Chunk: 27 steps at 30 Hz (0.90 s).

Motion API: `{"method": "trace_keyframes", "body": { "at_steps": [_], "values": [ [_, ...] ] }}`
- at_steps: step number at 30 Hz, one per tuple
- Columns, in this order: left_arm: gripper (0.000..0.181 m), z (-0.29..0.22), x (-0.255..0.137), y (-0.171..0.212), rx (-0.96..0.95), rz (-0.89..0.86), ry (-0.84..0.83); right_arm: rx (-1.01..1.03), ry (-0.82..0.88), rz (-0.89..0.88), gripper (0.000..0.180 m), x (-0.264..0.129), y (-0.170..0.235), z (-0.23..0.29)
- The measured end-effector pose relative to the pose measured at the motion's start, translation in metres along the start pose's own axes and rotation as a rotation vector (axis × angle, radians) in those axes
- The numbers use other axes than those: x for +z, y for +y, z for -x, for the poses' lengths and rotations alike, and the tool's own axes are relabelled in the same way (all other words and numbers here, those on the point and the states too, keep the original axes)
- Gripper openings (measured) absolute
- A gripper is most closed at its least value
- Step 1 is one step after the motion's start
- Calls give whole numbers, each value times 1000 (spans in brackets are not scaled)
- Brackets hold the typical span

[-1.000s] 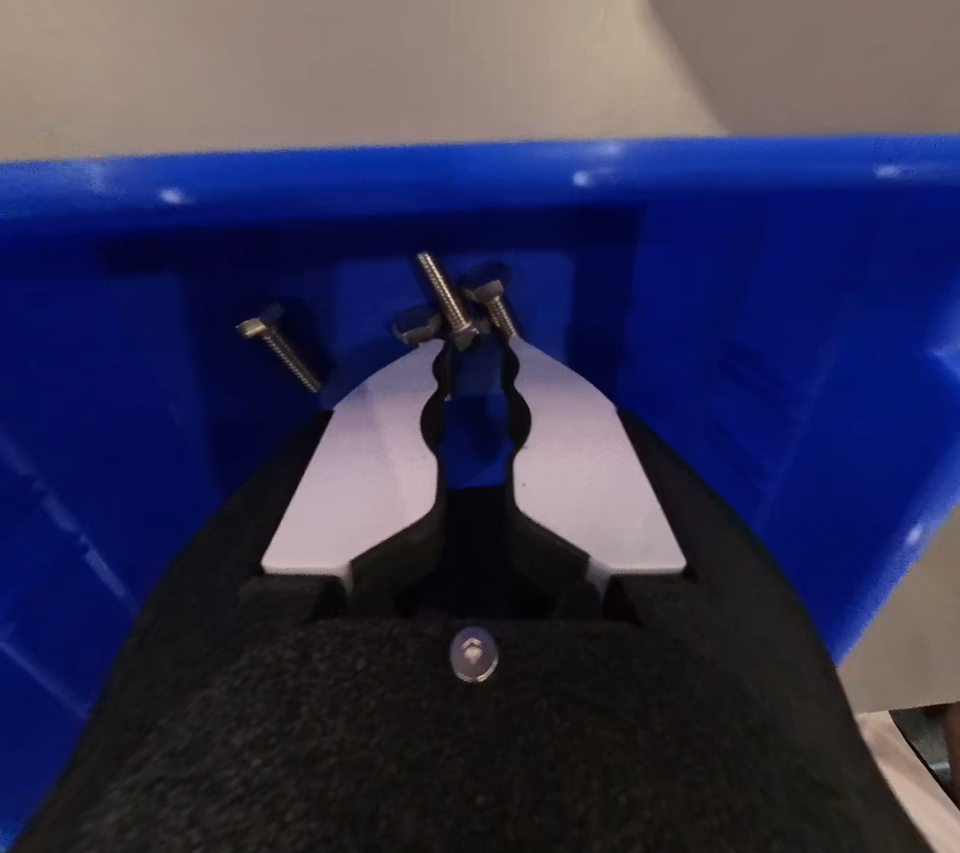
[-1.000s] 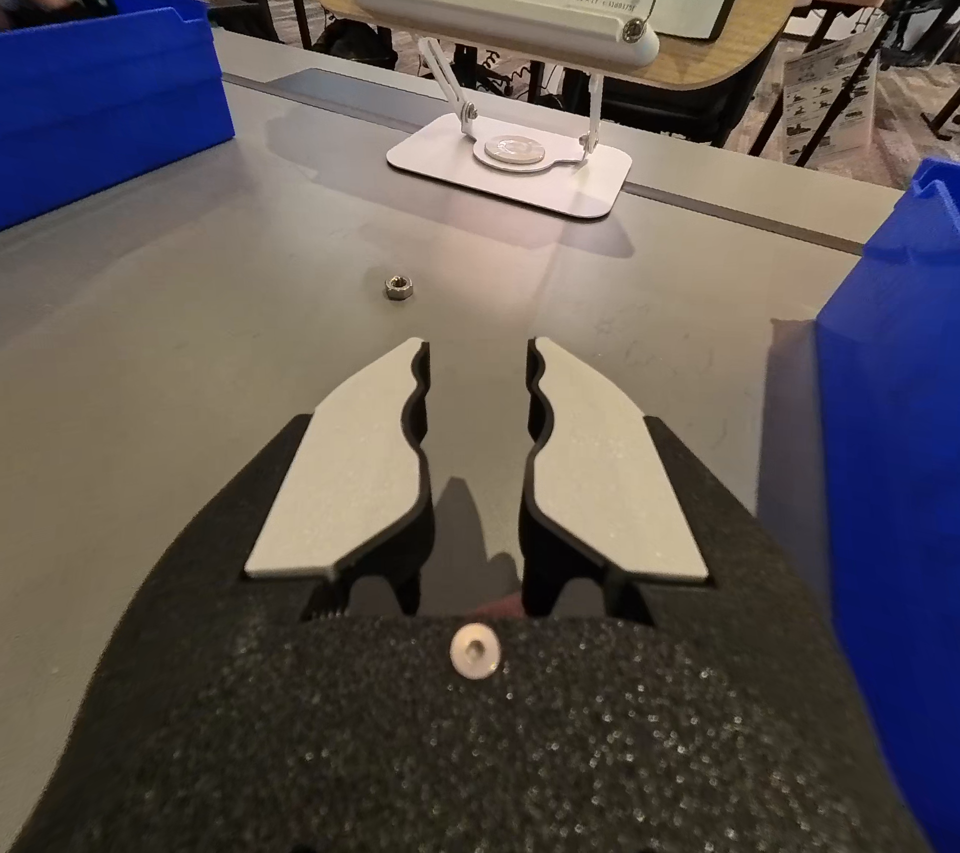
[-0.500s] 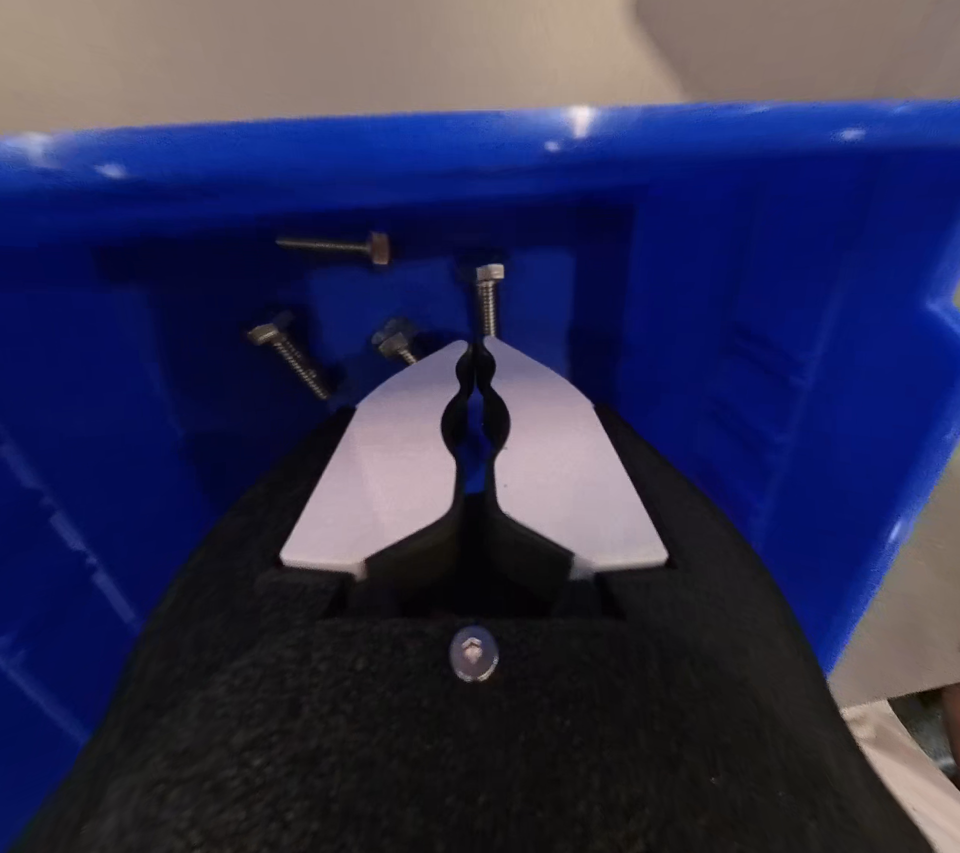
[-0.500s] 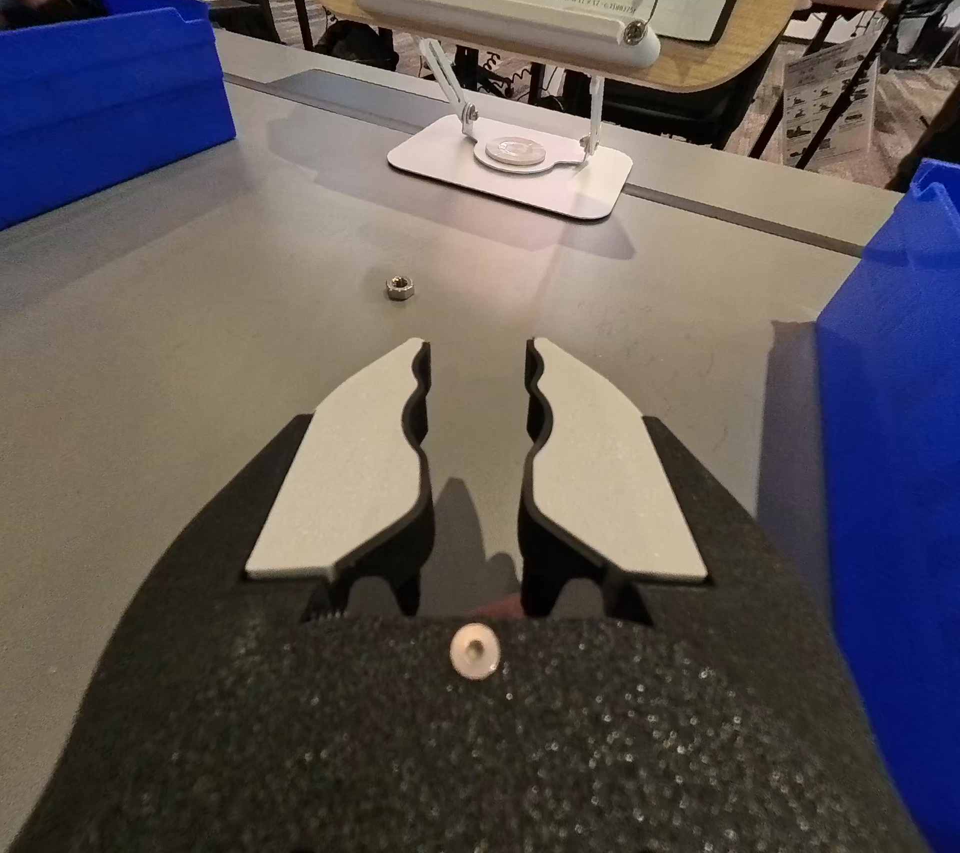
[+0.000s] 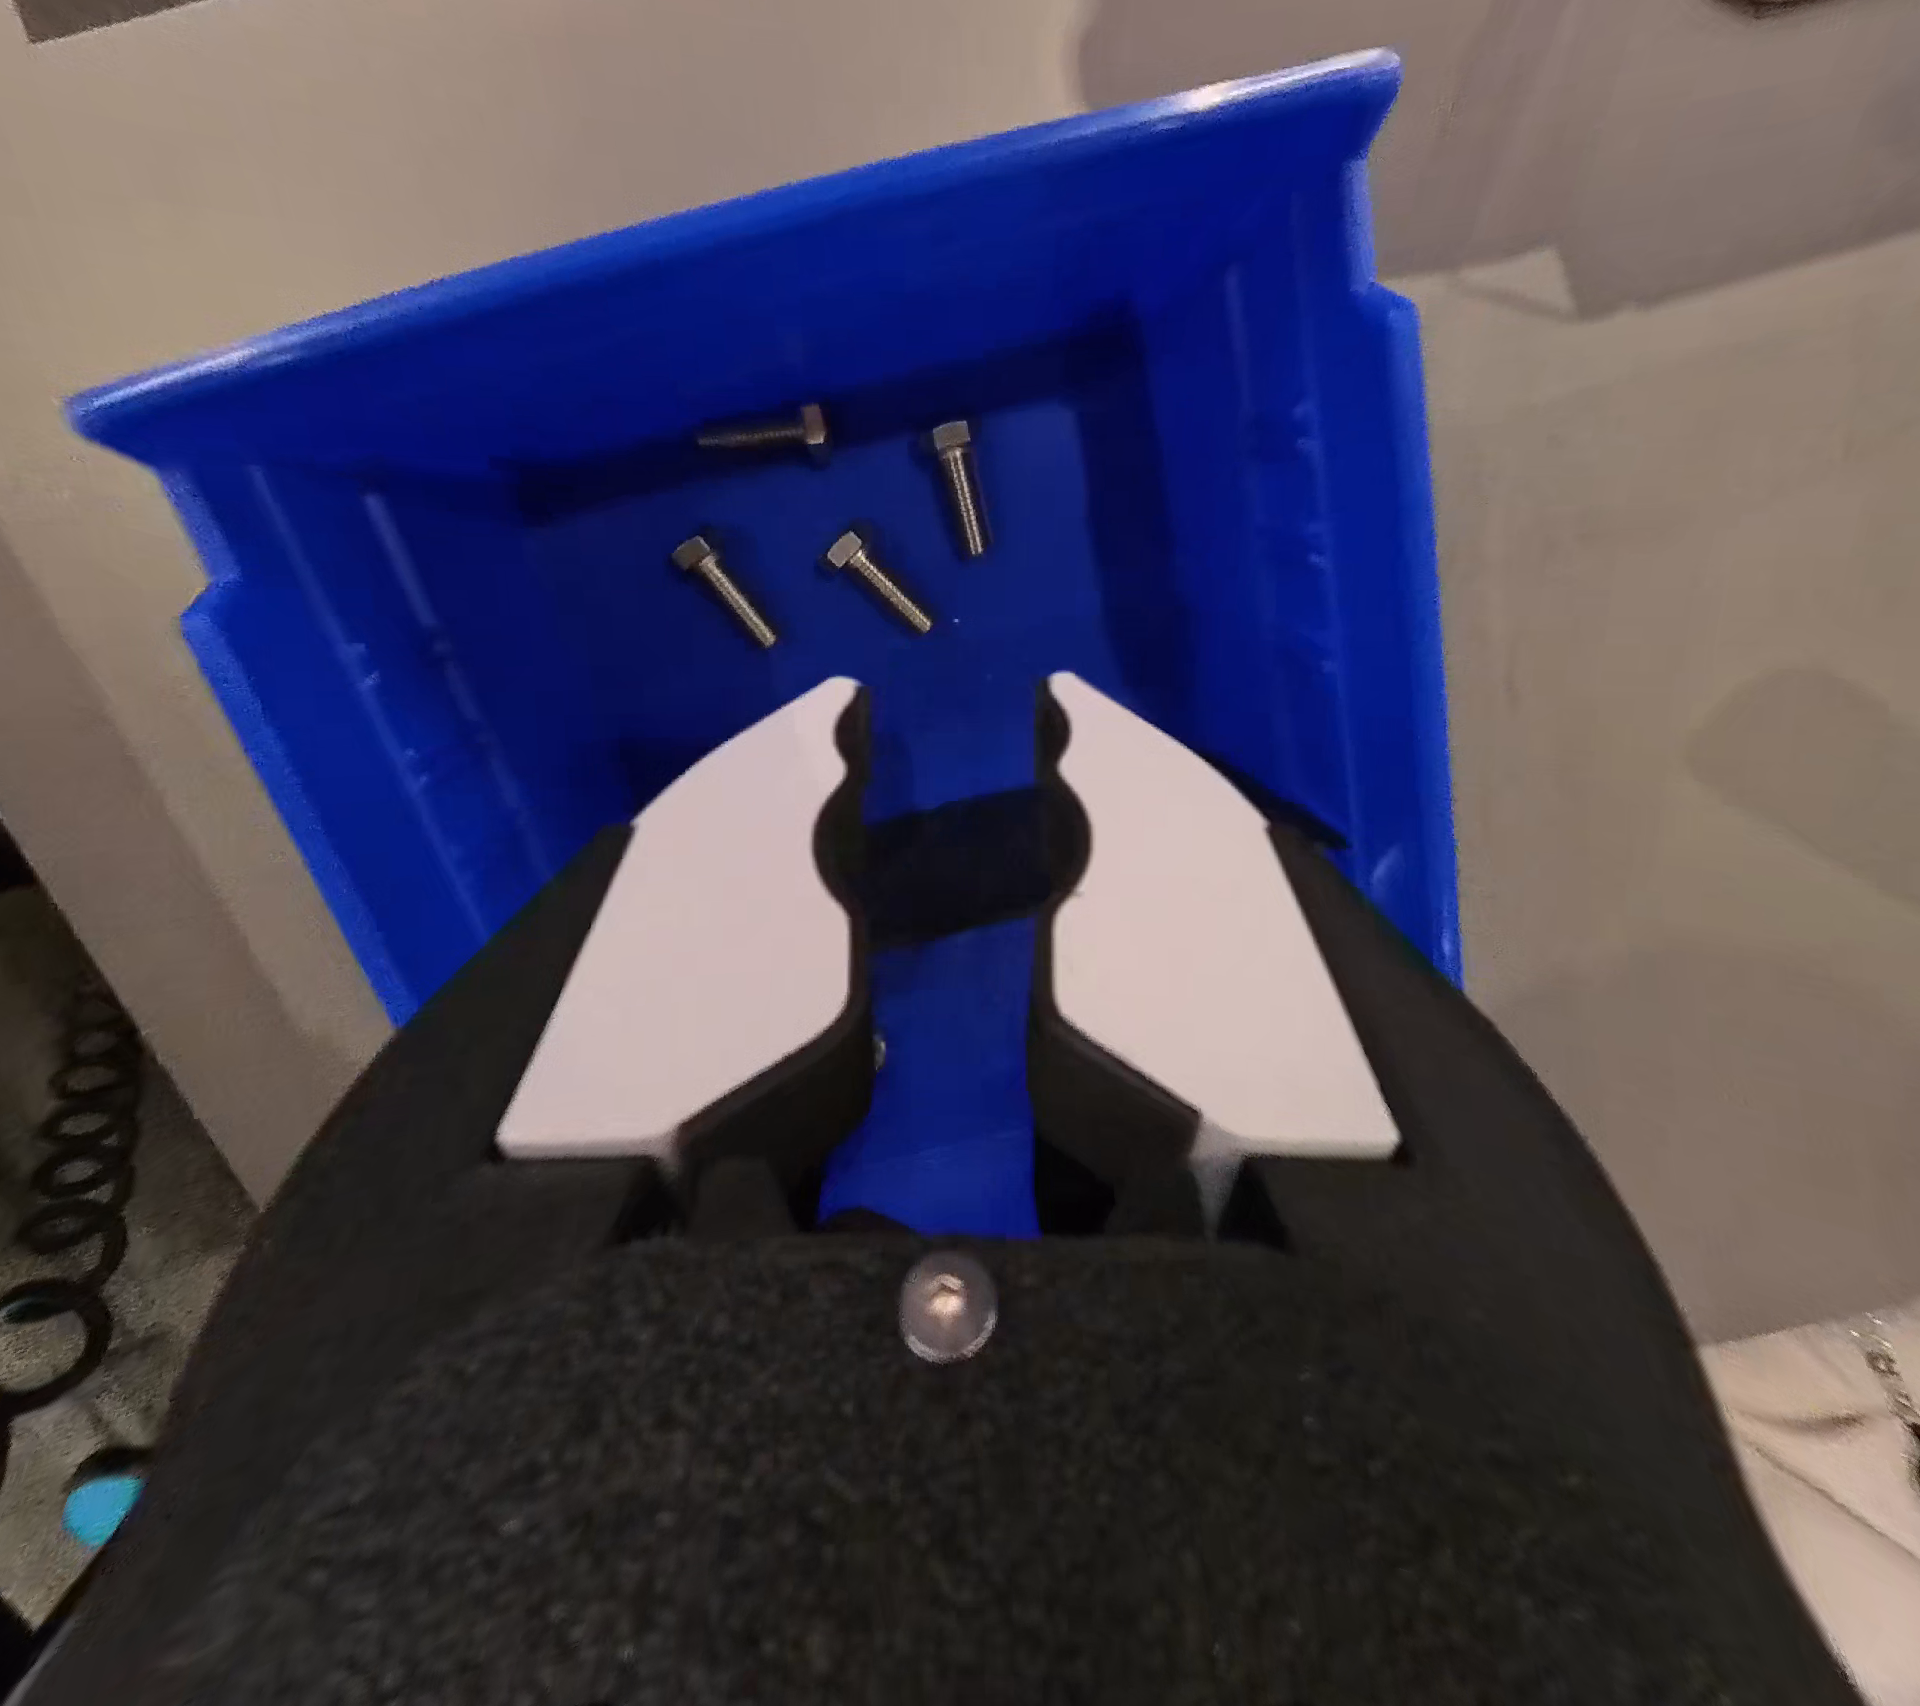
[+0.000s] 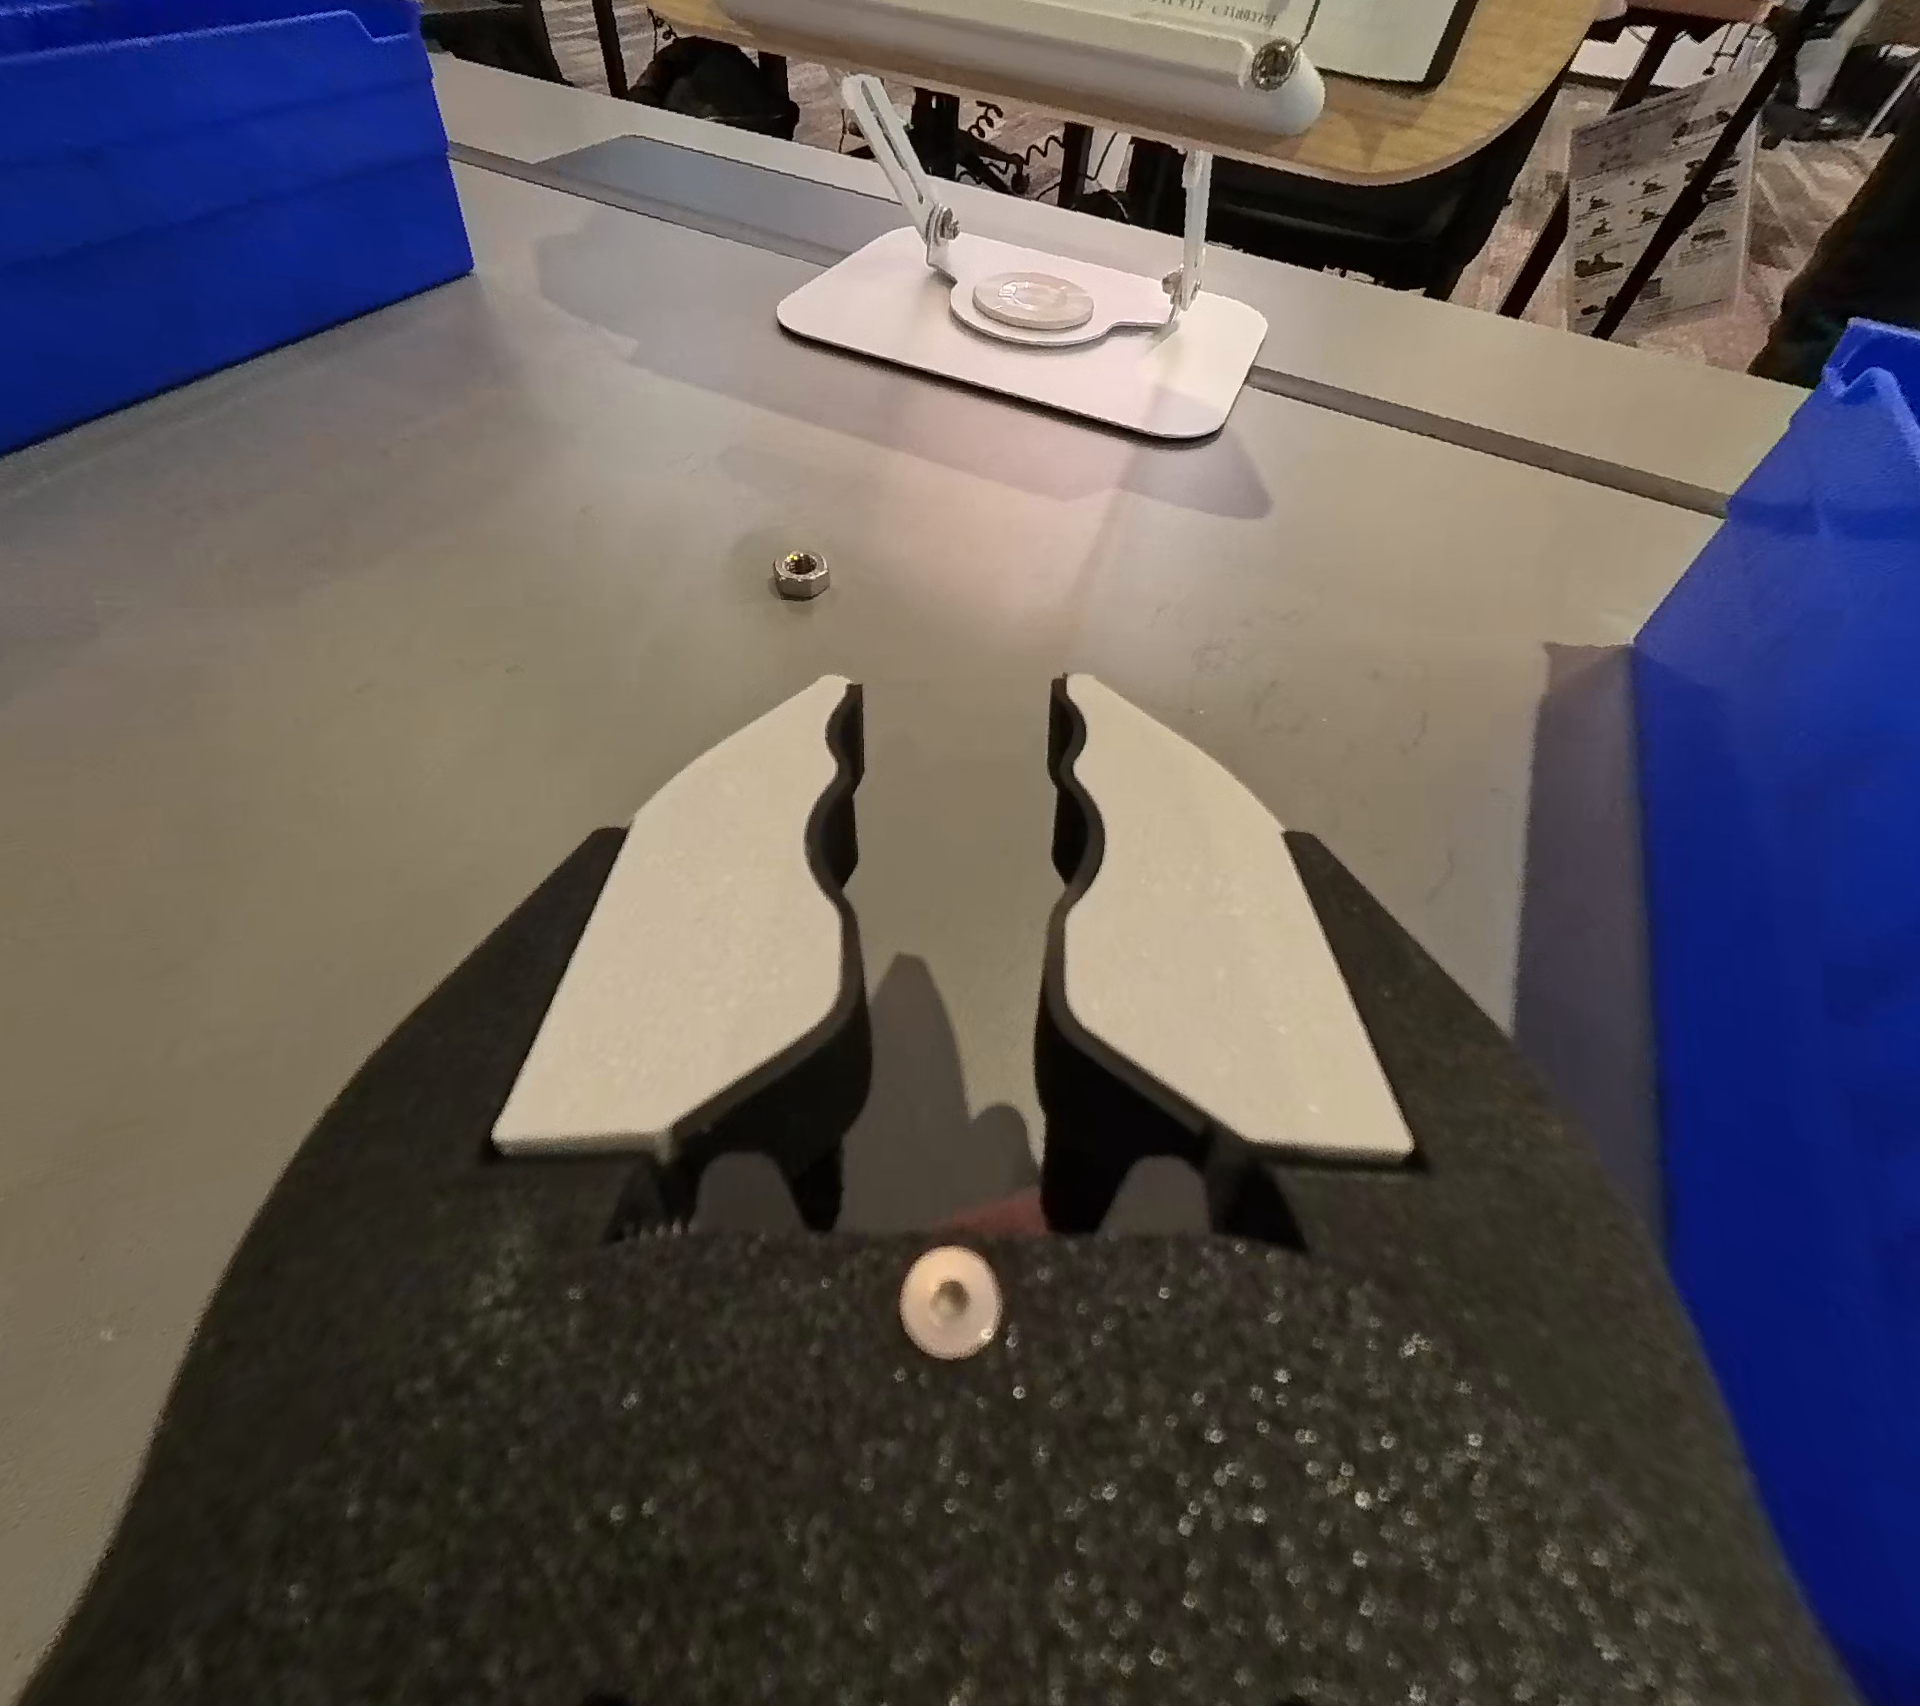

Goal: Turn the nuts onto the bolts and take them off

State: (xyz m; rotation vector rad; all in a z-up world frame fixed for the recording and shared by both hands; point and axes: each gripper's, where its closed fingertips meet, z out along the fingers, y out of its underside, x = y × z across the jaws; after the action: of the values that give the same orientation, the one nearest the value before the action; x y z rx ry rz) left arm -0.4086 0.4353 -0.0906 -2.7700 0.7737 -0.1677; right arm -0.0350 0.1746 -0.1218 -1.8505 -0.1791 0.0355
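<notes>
Several steel bolts lie loose on the floor of a blue bin [image 5: 1340,617]; one bolt [image 5: 958,487] lies just beyond my left gripper's tips, another [image 5: 878,581] closer in. My left gripper [image 5: 951,690] is open and empty, held above the near part of the bin. A dark band crosses the gap between its fingers. In the right wrist view a single steel nut [image 6: 800,576] lies on the grey table [image 6: 312,721], a little ahead and left of my right gripper [image 6: 956,690], which is open, empty and low over the table.
A blue bin [image 6: 208,181] stands at the far left of the table and another blue bin [image 6: 1787,825] close on the right. A white stand [image 6: 1023,326] holding an instruction board stands at the back behind the nut. About 45 cm separates my left fingertips from my right.
My left gripper closed on a bolt in the bin, then opened and pulled back and up; the bolt now lies in the bin. My right gripper has not moved.
</notes>
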Motion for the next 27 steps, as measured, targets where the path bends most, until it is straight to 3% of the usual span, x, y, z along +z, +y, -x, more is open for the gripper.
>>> {"method": "trace_keyframes", "body": {
  "at_steps": [3, 12, 21, 27],
  "values": [
    [48, 0, -13, 2, -35, -34, 26, -1, -1, 3, 34, 0, 0, 0],
    [47, 7, -9, 0, -85, -41, 29, 0, 0, 1, 33, 0, 0, 0],
    [39, 59, 70, 1, -341, 106, -35, 3, -9, 6, 33, 1, 1, 1],
    [36, 73, 93, 5, -381, 176, -69, -2, -22, 25, 33, 3, 3, 3]
  ]
}}
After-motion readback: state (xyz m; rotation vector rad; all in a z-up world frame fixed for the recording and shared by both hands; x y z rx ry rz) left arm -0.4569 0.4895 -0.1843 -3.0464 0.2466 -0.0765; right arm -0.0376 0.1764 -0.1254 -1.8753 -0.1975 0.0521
